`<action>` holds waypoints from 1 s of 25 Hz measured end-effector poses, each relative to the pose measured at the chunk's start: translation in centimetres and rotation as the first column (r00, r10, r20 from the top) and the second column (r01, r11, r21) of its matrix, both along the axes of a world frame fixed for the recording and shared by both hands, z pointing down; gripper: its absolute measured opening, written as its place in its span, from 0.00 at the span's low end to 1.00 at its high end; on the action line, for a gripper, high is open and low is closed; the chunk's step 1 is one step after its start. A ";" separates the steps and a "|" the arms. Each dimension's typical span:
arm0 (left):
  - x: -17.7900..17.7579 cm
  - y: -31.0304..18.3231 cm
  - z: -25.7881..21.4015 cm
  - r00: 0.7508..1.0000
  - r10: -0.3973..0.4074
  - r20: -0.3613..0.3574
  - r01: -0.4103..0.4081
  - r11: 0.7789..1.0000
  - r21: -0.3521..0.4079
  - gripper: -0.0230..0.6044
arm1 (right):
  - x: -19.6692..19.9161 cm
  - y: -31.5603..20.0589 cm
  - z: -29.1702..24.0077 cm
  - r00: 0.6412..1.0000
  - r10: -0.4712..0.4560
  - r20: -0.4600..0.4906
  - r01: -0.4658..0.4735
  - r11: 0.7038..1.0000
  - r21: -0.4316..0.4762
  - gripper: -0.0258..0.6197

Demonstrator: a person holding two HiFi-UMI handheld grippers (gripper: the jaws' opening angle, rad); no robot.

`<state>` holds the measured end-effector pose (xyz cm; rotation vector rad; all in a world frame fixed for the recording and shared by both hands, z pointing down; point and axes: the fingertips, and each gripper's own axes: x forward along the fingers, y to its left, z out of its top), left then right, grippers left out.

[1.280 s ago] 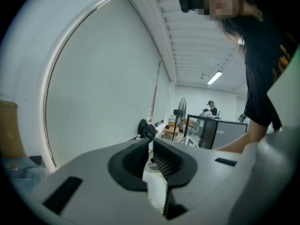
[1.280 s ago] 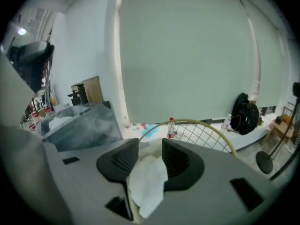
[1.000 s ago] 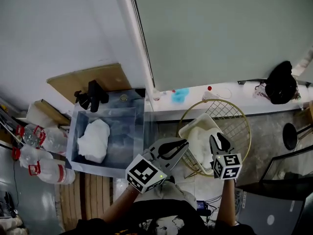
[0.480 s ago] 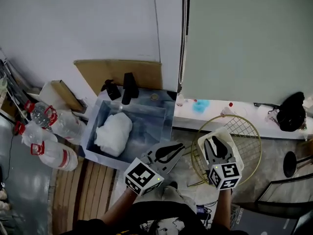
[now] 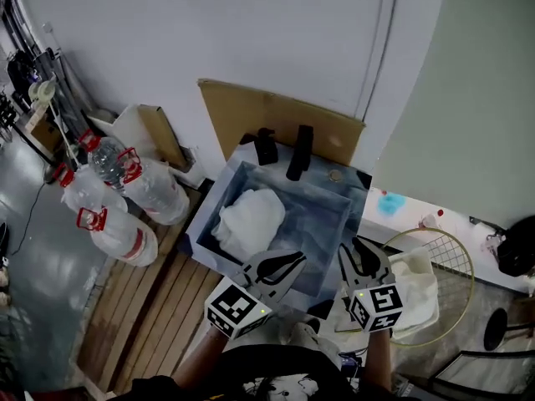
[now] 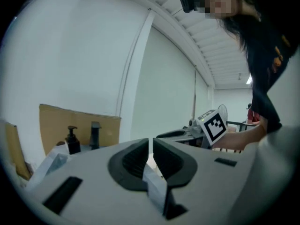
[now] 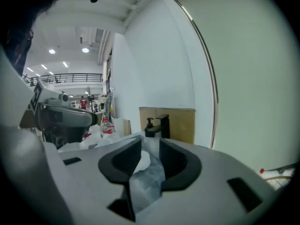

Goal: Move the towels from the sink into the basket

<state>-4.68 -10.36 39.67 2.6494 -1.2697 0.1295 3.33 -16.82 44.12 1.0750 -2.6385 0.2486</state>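
Observation:
A crumpled white towel (image 5: 248, 220) lies in the left half of the steel sink (image 5: 330, 224); the right gripper view shows this towel (image 7: 142, 160) between that gripper's jaws, farther off. The gold wire basket (image 5: 451, 245) at the right holds another white towel (image 5: 415, 289). My left gripper (image 5: 298, 259) hovers over the sink's near rim, jaws nearly together and empty, as also for the left gripper (image 6: 150, 142) in its own view. My right gripper (image 5: 359, 249) hangs at the sink's near right corner, between sink and basket. The right gripper (image 7: 150, 146) stands open with nothing in it.
A black faucet (image 5: 299, 150) and soap dispenser (image 5: 266, 146) stand at the sink's back edge before a cardboard sheet (image 5: 251, 111). Large water bottles (image 5: 117, 199) lie on the floor at left. Wooden slats (image 5: 142, 307) run beside the sink.
The head view has swung left, so the sink now sits in the middle. Both grippers have come away from over the basket and stand at the sink's near edge.

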 end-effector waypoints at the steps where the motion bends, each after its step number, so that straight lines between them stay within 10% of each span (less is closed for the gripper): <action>1: -1.3 0.2 0.2 1.000 -0.021 0.002 0.021 1.000 -0.004 0.08 | -1.9 0.2 0.1 0.999 -0.034 -0.003 0.034 0.999 -0.003 0.23; 14: -15.3 3.8 1.3 0.966 -0.258 0.004 0.258 0.966 -0.025 0.08 | -21.7 3.1 7.3 0.919 -0.380 -0.107 0.369 0.923 -0.110 0.30; 25: -22.4 6.4 2.4 0.920 -0.393 0.007 0.392 0.918 -0.056 0.08 | -29.7 1.3 19.4 0.828 -0.448 -0.336 0.379 0.890 -0.253 0.42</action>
